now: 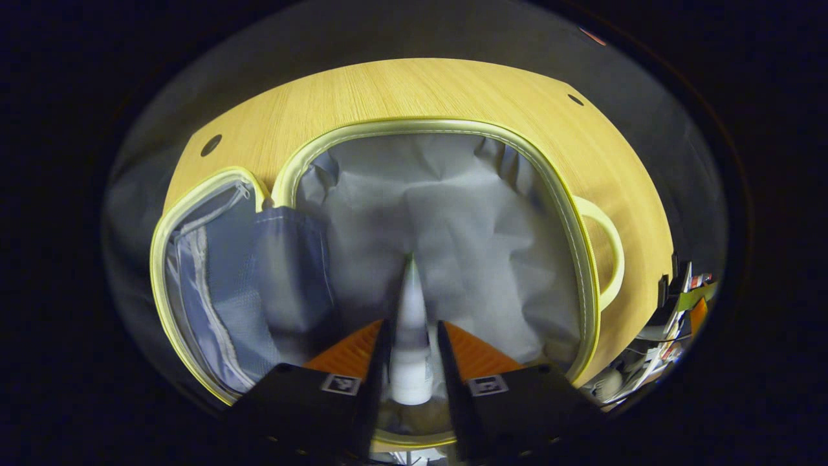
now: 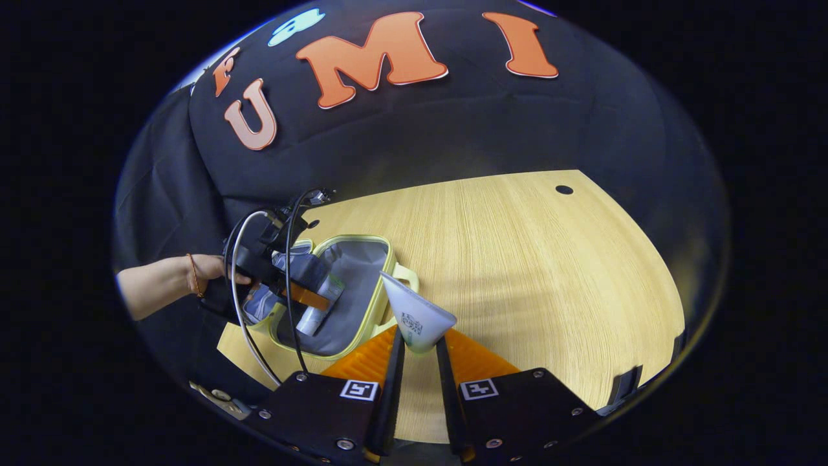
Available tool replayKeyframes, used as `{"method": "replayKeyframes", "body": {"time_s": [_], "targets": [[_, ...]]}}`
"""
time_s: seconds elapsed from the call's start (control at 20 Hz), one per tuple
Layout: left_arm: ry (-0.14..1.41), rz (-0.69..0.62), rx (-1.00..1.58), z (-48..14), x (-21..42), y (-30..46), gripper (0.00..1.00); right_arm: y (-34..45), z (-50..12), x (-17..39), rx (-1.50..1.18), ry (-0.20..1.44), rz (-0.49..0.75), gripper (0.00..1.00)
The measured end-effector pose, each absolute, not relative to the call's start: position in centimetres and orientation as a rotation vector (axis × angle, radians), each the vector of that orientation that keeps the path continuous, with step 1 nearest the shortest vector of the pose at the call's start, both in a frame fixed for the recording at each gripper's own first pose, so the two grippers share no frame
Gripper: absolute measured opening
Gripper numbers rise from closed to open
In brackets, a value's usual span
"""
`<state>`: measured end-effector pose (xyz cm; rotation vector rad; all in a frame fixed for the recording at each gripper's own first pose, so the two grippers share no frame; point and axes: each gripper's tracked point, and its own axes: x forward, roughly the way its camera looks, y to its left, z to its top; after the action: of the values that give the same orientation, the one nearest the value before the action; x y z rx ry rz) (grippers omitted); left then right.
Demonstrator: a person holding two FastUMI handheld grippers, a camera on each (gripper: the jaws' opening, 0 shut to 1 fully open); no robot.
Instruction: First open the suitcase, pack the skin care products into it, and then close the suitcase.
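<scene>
In the left gripper view, the left gripper (image 1: 411,362) hangs over the open suitcase (image 1: 446,213), its jaws narrow and pressed on both sides of a pale tube (image 1: 410,336) that points forward along the fingers toward the grey lining. The tube's near end is partly hidden between the fingers, and its print is too blurred to make out. The suitcase lies flat on the desk (image 1: 414,90); the lid (image 1: 220,291), with a mesh pocket and zip, lies folded out at the left, and its lower edge is cut off by the gripper body. A pale handle (image 1: 611,249) sticks out at the case's right side. The main compartment looks bare under the tube, crumpled lining only. A clutter of small things at the far right edge, beyond the desk, cannot be told apart.

In the right gripper view, the right gripper (image 2: 419,359) holds a second tube (image 2: 417,317) over the desk (image 2: 517,259), jaws narrow and clamped on its lower end, its flat crimped end tilted up to the left. Farther off at the left, a hand (image 2: 210,268) holds the left gripper (image 2: 304,291) above the suitcase (image 2: 362,285), its tube (image 2: 320,307) slanting into the compartment; whether it touches the lining I cannot tell. Cables partly hide that gripper. The desk to the right of the case is open wood out to its rounded edge.
</scene>
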<state>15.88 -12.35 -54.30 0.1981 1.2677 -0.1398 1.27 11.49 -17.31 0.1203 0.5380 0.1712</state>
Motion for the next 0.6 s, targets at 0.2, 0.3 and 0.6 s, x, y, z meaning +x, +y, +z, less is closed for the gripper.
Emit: {"method": "replayKeyframes", "body": {"time_s": [0.2,0.3,0.6], "targets": [[1.222,-0.155,0.166,-53.4,15.9,-13.6,1.00,11.5,-16.6,1.3,0.104,0.549,0.177,0.32],[1.173,-0.166,0.167,-52.1,15.5,-13.7,0.98,11.9,-15.9,1.8,0.095,0.549,0.199,0.32],[0.962,-0.183,0.084,-44.5,12.6,-13.1,0.98,16.8,-13.0,3.8,0.017,0.584,0.352,0.33]]}}
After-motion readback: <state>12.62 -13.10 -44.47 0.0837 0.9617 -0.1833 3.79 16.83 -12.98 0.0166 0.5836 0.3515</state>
